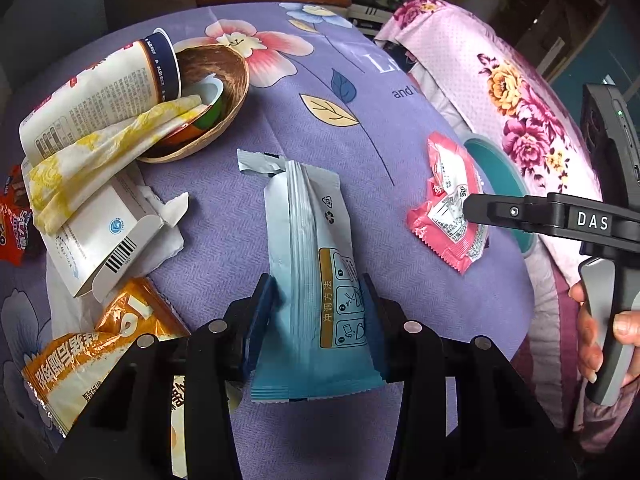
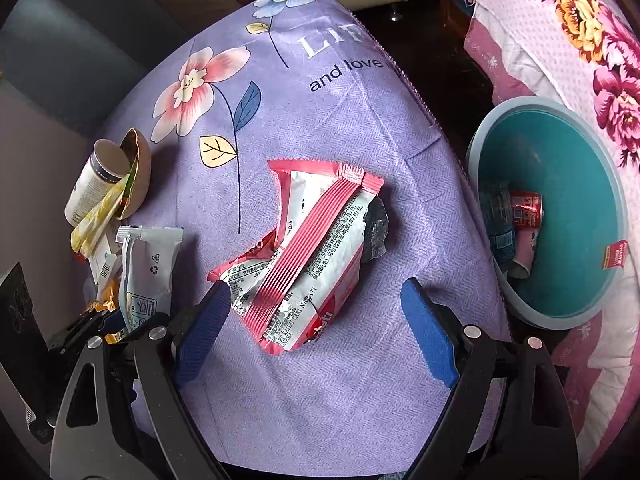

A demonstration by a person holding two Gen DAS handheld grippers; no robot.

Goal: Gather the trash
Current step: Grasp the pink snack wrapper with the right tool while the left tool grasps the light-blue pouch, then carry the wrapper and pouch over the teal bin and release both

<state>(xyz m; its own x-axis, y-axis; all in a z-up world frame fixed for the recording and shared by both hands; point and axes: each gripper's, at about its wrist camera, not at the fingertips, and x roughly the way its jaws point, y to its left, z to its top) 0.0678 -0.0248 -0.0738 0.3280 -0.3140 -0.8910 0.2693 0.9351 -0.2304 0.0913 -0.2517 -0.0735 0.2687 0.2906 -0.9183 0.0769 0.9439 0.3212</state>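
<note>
Left gripper (image 1: 320,312) pinching blue packet (image 1: 316,280), low middle of left view. Right gripper (image 2: 316,332) wide open around pink wrapper (image 2: 308,256), mid frame. I'm aiming to squeeze pink wrapper gently, then lift both into teal bin (image 2: 592,184) at right edge.

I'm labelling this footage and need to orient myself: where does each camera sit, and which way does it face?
Left wrist: on the left hand-held gripper, looking along its fingers, shut on the blue sachet; the right hand-held gripper and the person's right hand show at right.
Right wrist: on the right hand-held gripper, open over the pink wrapper, teal bin at right.
Shared: purple floral cloth, pink wrapper, blue sachet, bin.
</note>
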